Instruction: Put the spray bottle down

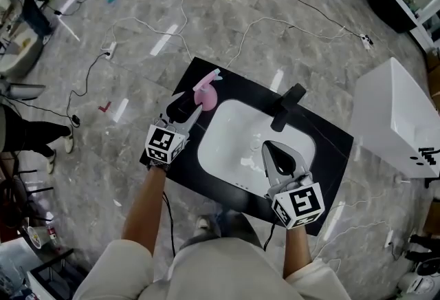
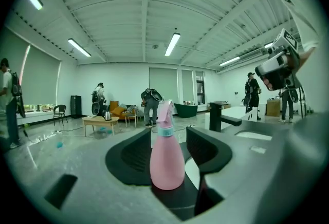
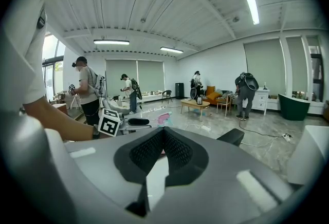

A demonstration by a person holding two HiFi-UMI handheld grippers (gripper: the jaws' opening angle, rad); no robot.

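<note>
Flanking the upright spray bottle (image 2: 167, 159), spread left gripper (image 1: 187, 107) jaws; right gripper (image 3: 163, 131) jaws pressed together.

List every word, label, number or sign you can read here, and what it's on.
No readable text anywhere.
Pink spray bottle: no label shows.
Left marker cube and right marker cube: black-and-white square patterns, no words.
White box: dark marks on its side, too small to read.
</note>
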